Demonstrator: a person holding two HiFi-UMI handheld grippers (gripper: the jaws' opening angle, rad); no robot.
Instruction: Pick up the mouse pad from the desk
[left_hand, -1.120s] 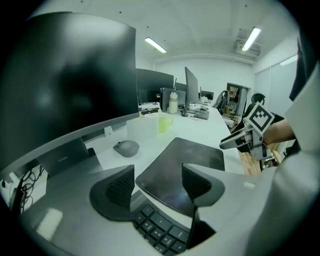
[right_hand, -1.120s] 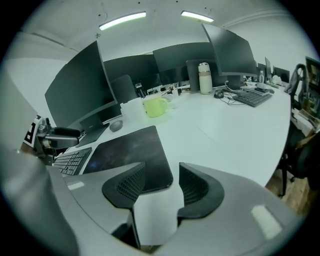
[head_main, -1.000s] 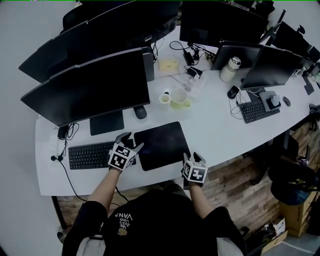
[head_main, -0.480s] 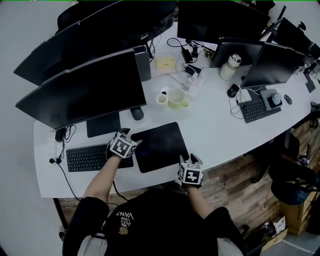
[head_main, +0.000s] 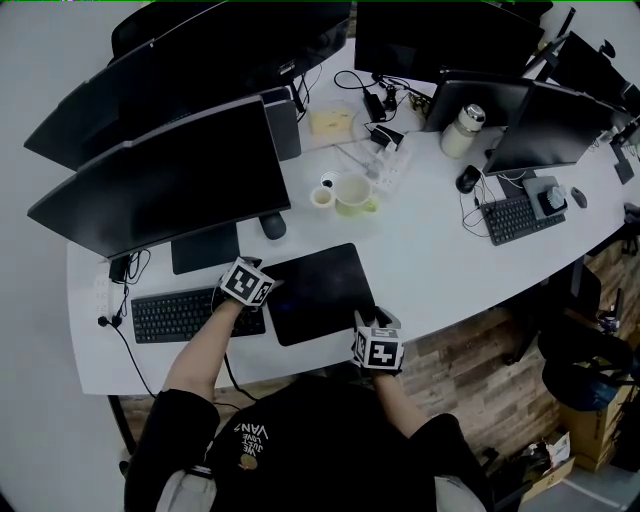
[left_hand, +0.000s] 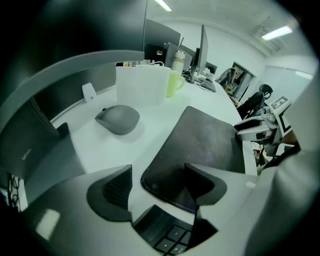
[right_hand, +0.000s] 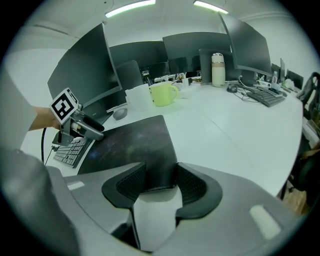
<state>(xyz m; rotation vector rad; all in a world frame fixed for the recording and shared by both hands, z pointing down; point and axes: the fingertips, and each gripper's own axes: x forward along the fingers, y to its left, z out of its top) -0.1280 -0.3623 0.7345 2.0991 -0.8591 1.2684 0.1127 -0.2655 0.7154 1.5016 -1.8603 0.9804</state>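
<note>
Now two grippers (left gripper, right gripper: jaws apart, clamping nothing) straddle one mouse pad.

Kbd crowds pad on L; desk open R.

Dark mouse pad, flat on desk

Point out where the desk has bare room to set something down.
The widest bare desk lies right of the mouse pad, up to the far keyboard. Smaller gap between mug and mouse pad. Crowded behind the mug: cables.
</note>
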